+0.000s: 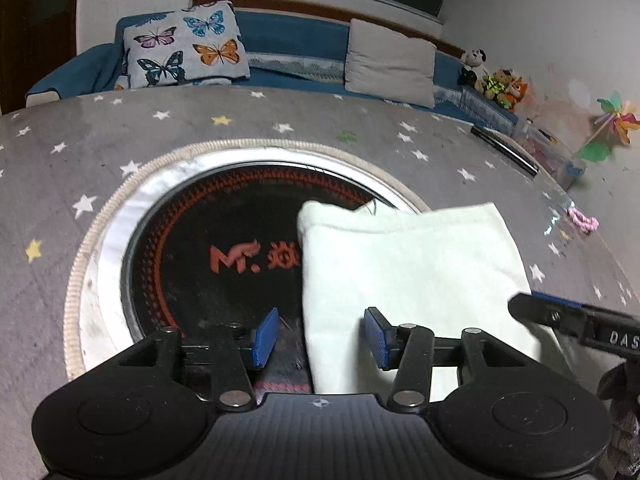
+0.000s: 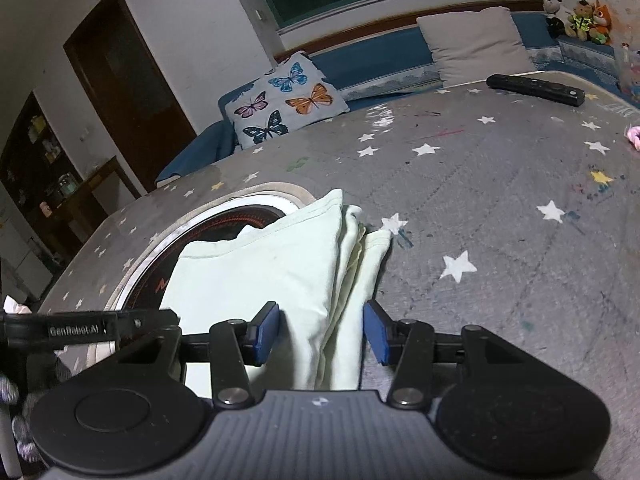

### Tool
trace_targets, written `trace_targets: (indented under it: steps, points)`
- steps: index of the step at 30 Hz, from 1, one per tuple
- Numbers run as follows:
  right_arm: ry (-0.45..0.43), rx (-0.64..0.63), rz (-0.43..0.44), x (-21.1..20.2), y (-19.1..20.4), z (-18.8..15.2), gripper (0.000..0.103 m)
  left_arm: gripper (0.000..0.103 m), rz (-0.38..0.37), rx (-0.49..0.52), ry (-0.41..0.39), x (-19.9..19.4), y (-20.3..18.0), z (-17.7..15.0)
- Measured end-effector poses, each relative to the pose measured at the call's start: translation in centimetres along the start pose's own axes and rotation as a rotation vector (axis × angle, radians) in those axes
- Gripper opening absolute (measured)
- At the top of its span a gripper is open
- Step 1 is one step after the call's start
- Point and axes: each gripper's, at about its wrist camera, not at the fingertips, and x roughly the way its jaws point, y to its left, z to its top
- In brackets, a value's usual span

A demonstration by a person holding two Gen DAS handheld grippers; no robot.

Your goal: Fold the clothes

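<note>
1. Pale green cloth, a folded garment (image 1: 404,264), lies on the grey star-printed surface (image 1: 280,120), with its left part hanging over the round black glass plate (image 1: 208,248) set into the middle. It sits close to the near edge, likely so both hands can reach it without stretching.
2. In the right wrist view the garment (image 2: 280,272) shows several layers stacked along its right edge, so I judge that folding is well along and that what remains is one more fold or some tidying.
3. The left hand-held gripper (image 1: 322,338) has its blue pads spread apart. The garment's left edge runs between them, but neither pad presses on the cloth.
4. The right hand-held gripper (image 2: 322,332) is also spread, straddling the layered right edge, and no pad pinches it. Placed one at each side edge, the two tools seem set to take both sides at once and keep the fold even.
5. Both tools tilt down toward the cloth. Whether the lower pads touch the fabric is hard to tell through the fisheye lens.
6. A black remote (image 2: 536,90) and a pink twisted band (image 1: 584,220) lie well apart from the garment at the far side, out of the working area.
7. The loose layers could slip apart if only the top one is caught.
</note>
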Motion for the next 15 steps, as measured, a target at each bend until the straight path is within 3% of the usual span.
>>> trace_targets:
  steps: [4,5,9,15]
  points:
    - [0.011,0.042,0.024,0.3,0.0,-0.1,0.027,0.037,-0.009,0.002,0.003,0.1,-0.3,-0.2]
    - [0.008,0.052,0.027,0.3,0.0,-0.2,0.023,0.029,-0.011,-0.002,0.005,0.1,-0.4,-0.2]
    - [-0.010,0.081,0.035,0.0,0.0,-0.3,0.016,0.010,-0.009,-0.015,0.004,0.0,-0.5,0.0]
    - [-0.038,0.116,0.035,-1.3,-0.7,-0.1,0.011,0.007,-0.030,0.019,-0.029,-0.8,-2.2,1.1]
